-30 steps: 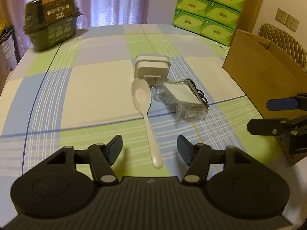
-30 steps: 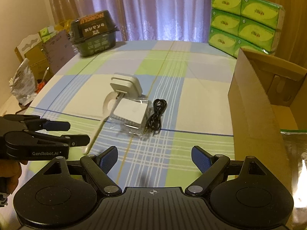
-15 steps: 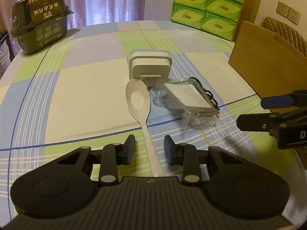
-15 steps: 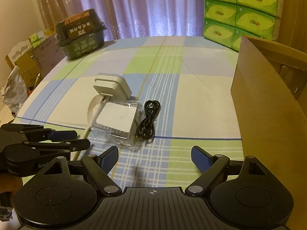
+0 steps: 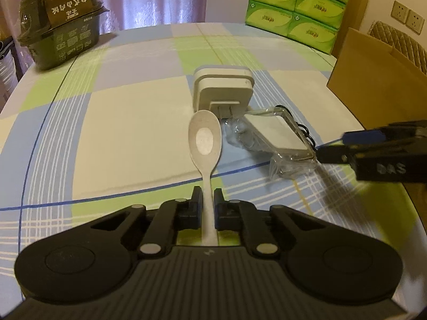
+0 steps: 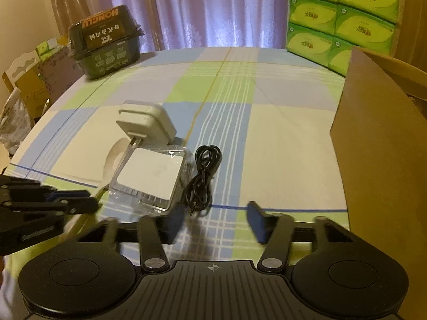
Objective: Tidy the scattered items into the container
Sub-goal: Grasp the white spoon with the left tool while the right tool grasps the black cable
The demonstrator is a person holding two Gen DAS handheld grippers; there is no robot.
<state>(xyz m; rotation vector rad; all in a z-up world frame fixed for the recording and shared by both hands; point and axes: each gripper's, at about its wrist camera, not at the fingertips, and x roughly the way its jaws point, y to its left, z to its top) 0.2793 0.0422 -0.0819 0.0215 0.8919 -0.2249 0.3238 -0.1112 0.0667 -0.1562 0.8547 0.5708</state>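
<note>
My left gripper point(image 5: 207, 202) is shut on the handle of a white plastic spoon point(image 5: 205, 144) whose bowl points away over the checked tablecloth. Just beyond the bowl stands a white plug adapter point(image 5: 222, 86), and to its right lies a clear plastic case with a white insert point(image 5: 277, 137). In the right wrist view the same adapter point(image 6: 145, 122), clear case point(image 6: 150, 174) and a coiled black cable point(image 6: 202, 178) lie in front of my right gripper point(image 6: 212, 225), which is open just short of the cable. The cardboard box point(image 6: 384, 144) stands at the right.
A dark green food container point(image 5: 62, 24) sits at the table's far left corner. Stacked green tissue packs point(image 5: 296, 8) stand at the far right behind the box. Boxes and bags point(image 6: 24, 90) crowd the floor off the table's left edge.
My left gripper moved forward over the spoon handle and closed on it. My right gripper came forward toward the clear case and the cable, still open.
</note>
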